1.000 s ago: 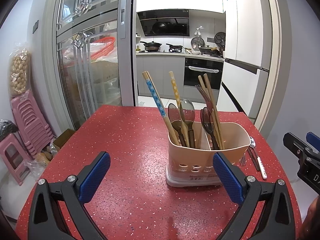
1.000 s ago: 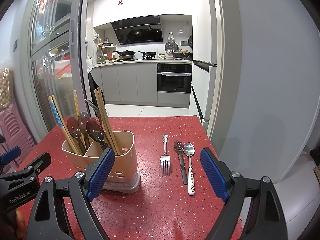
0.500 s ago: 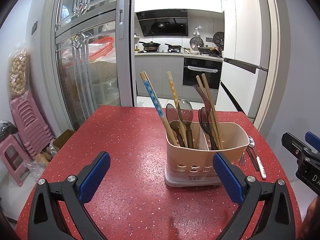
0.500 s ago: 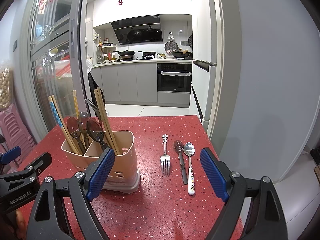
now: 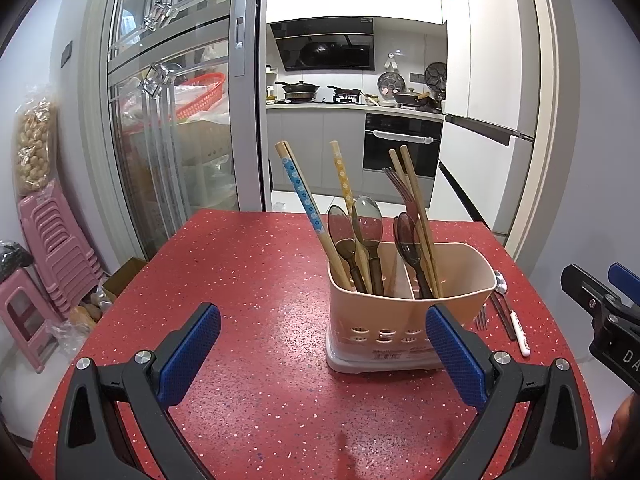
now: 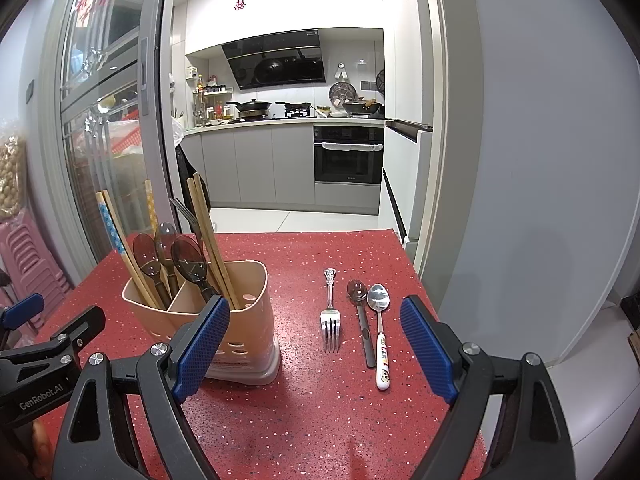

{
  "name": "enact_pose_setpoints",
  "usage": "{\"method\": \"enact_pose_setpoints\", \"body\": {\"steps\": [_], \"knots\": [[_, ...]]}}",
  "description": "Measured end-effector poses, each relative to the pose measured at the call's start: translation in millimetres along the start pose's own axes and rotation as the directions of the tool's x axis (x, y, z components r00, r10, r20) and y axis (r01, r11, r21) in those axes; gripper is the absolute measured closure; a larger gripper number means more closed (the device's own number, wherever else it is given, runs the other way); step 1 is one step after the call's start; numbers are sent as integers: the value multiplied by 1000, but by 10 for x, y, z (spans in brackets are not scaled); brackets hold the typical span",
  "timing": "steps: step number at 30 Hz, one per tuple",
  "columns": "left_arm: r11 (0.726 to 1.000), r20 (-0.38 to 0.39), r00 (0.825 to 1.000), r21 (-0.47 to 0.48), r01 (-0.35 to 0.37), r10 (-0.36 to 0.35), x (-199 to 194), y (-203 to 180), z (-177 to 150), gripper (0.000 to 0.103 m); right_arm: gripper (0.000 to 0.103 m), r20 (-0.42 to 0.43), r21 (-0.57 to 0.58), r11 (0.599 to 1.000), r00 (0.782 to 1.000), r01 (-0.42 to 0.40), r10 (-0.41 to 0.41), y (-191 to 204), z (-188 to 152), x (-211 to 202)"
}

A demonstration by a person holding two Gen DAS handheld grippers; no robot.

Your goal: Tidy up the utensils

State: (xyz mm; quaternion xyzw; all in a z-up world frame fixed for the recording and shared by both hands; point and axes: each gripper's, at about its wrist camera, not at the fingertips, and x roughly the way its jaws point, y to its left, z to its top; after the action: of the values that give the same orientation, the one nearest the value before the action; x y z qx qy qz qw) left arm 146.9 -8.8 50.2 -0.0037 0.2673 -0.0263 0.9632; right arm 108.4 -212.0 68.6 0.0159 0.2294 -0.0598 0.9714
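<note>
Nearest the cameras, both grippers hung over the red table (image 6: pixel 304 412) with their jaws spread wide and nothing between the blue pads. The left gripper (image 5: pixel 322 350) faced the holder's front from a short way back; the right gripper (image 6: pixel 314 350) pointed at bare tabletop just short of the loose cutlery, its left pad overlapping the holder in that view. The beige holder (image 5: pixel 404 320) stood upright on the table, split by a divider into two compartments. In the left compartment leaned the blue chopsticks (image 5: pixel 304 196), a yellow chopstick (image 5: pixel 344 178) and two brown spoons (image 5: pixel 354 226); in the right were plain chopsticks (image 5: pixel 416 204), a dark fork (image 5: pixel 398 186) and another brown spoon (image 5: pixel 406 234). To the holder's right, well apart from it, three pieces lay flat and side by side on the table: a fork (image 6: pixel 330 312) with its tines toward the camera, a dark spoon (image 6: pixel 362 320), and a steel spoon (image 6: pixel 380 330) with a white printed handle, bowls pointing away. Beyond the table's far edge stood a sliding glass door (image 5: pixel 168 120) and, farther back, the kitchen with its oven (image 6: pixel 347 156).
</note>
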Motion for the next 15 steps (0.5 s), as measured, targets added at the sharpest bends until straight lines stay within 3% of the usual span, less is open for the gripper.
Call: {"method": "enact_pose_setpoints", "body": {"steps": [15], "knots": [[1000,19,1000,6,18,-18,-26,-4,-3,0,13,-2,3,1000,1000,-1,1,-4,1,2]]}}
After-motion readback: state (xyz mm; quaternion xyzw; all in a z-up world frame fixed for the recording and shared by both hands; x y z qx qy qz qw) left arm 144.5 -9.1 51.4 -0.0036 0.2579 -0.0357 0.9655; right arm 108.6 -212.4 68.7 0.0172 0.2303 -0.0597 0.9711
